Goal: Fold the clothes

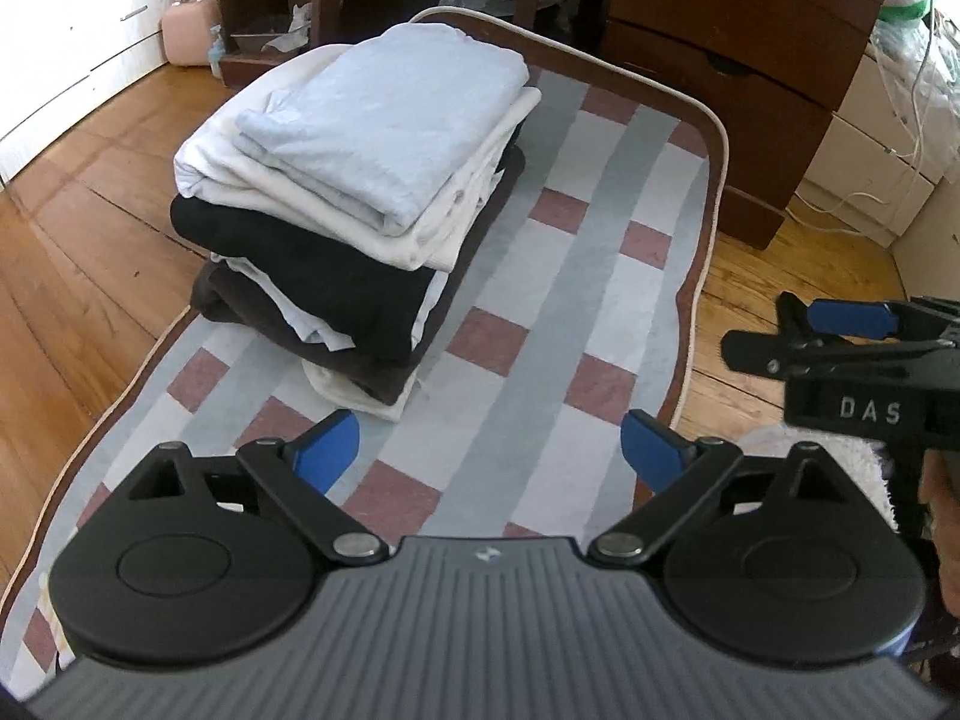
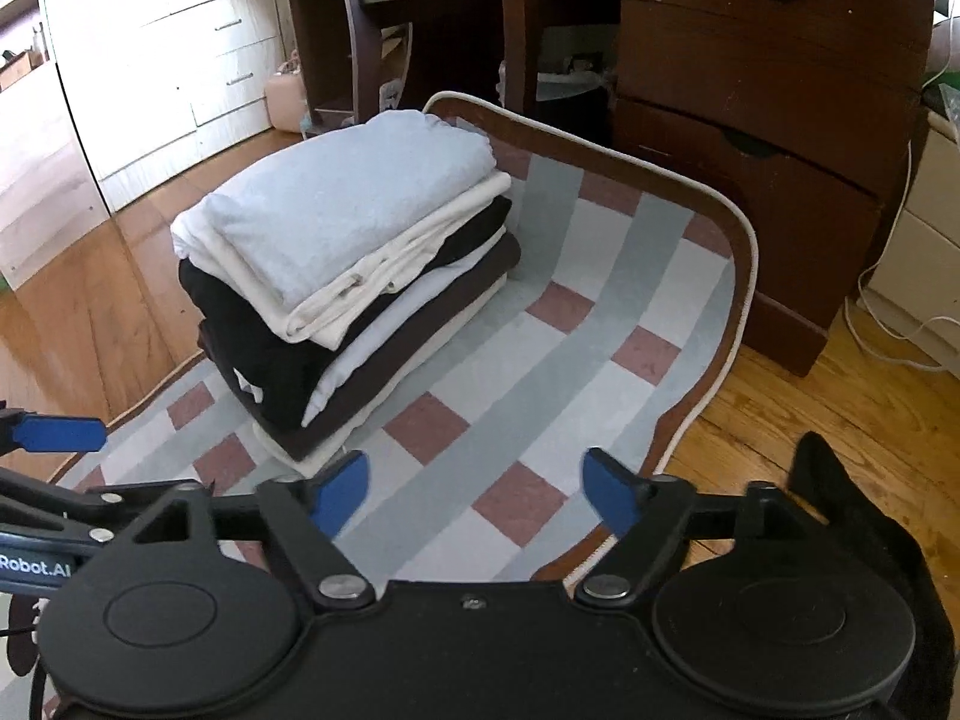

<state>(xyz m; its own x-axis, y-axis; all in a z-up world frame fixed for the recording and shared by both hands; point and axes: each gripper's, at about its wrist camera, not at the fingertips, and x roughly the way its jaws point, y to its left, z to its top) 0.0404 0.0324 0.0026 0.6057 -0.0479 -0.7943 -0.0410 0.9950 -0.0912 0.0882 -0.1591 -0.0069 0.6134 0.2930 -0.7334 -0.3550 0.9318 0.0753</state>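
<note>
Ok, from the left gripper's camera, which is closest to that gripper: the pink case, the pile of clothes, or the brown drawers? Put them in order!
From the left gripper:
1. Pile of clothes, just ahead, on the left side of the rug.
2. Brown drawers, past the rug's far end, to the right.
3. Pink case, far left on the floor, a bit farther back than the drawers' front.

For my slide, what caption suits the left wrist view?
Open left gripper above a checked rug, facing a stack of folded clothes.

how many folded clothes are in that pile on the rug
About 6 in one stack on the checked rug: pale blue on top, cream, black, pale, brown, cream at bottom. Thin layers may be hidden.
</note>
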